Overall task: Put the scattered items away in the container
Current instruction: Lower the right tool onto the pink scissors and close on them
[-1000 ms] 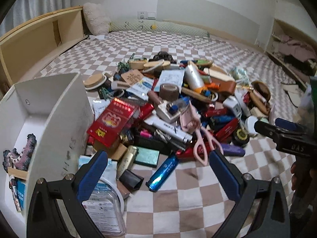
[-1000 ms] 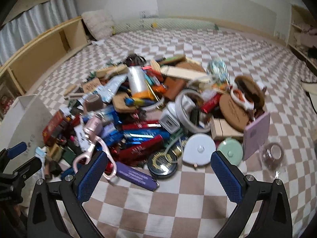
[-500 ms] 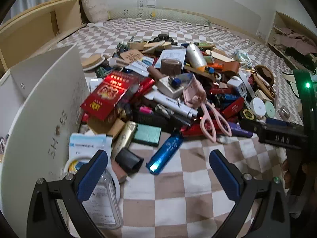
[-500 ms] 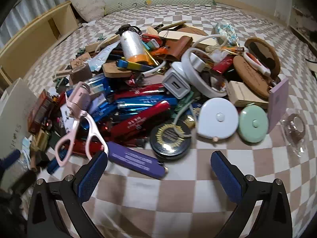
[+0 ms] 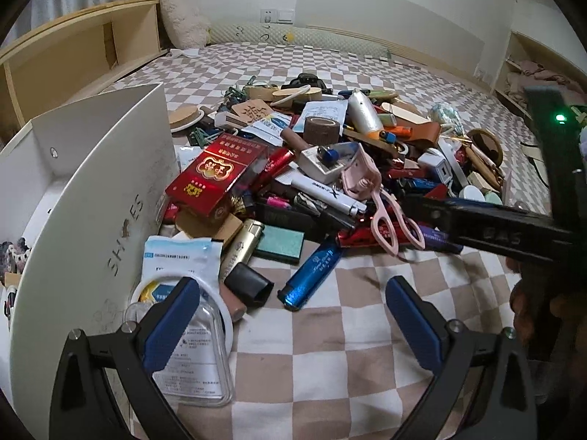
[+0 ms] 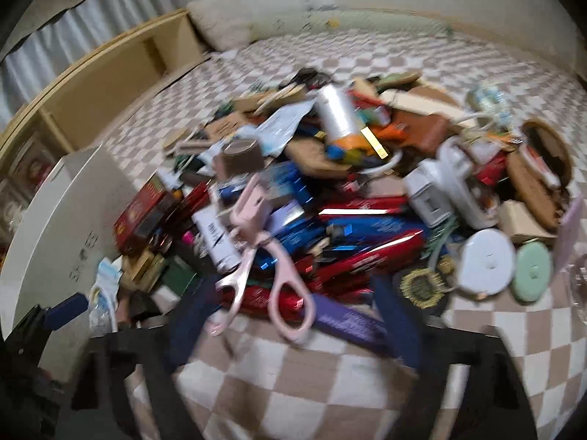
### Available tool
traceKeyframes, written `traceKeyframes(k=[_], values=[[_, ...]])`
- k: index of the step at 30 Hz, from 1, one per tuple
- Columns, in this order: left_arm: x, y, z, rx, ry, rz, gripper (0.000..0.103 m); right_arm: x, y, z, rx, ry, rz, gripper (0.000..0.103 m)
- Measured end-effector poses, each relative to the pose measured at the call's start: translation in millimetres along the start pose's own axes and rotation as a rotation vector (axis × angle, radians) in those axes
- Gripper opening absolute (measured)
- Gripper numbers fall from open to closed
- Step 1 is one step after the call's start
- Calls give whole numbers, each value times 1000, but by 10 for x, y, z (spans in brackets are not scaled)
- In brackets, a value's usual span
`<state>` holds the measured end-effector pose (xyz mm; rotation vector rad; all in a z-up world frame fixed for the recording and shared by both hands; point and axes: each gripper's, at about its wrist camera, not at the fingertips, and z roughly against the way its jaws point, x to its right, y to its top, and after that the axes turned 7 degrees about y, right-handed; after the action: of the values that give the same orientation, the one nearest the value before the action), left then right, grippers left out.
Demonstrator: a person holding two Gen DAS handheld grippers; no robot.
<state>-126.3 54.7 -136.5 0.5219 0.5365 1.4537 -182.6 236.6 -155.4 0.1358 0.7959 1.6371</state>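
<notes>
A heap of small items lies on a checkered bed cover. A white box marked SHOES (image 5: 84, 198) stands at the left, also in the right wrist view (image 6: 55, 227). My left gripper (image 5: 293, 324) is open and empty, low over the cover, in front of a blue lighter (image 5: 312, 273) and a black cap (image 5: 249, 288). My right gripper (image 6: 290, 324) is open and empty, blurred, with a pink eyelash curler (image 6: 256, 256) just ahead between its fingers. The right gripper's arm (image 5: 488, 227) crosses the left wrist view beside the curler (image 5: 381, 205).
A red cigarette box (image 5: 216, 176), a clear plastic pack (image 5: 194, 355), a white round tape measure (image 6: 486, 260), a green disc (image 6: 532, 271) and a purple lighter (image 6: 348, 322) lie around. Wooden shelves (image 5: 73, 62) run along the left.
The right gripper has swung left and forward toward the pink eyelash curler, its view now blurred. The left gripper has eased closer to the blue lighter. Both stay open.
</notes>
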Motion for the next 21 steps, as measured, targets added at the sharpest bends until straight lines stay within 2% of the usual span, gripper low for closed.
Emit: traceKeyframes(k=[3, 8, 13, 16, 18, 21], values=[[19, -13, 51, 15, -16, -10, 101, -23, -46, -86, -40, 13, 8, 61], [47, -24, 75, 21, -23, -21, 101, -9, -96, -168, -66, 73, -16, 58], [35, -18, 70, 17, -31, -9, 101, -54, -97, -178, -58, 92, -6, 56], [17, -15, 55, 9, -32, -1, 101, -127, -110, -152, -47, 93, 24, 50], [7, -14, 56, 5, -42, 4, 101, -184, -124, -165, -54, 107, 50, 36], [14, -8, 60, 4, -49, 1, 101, -218, -145, -252, -82, 91, 66, 34]])
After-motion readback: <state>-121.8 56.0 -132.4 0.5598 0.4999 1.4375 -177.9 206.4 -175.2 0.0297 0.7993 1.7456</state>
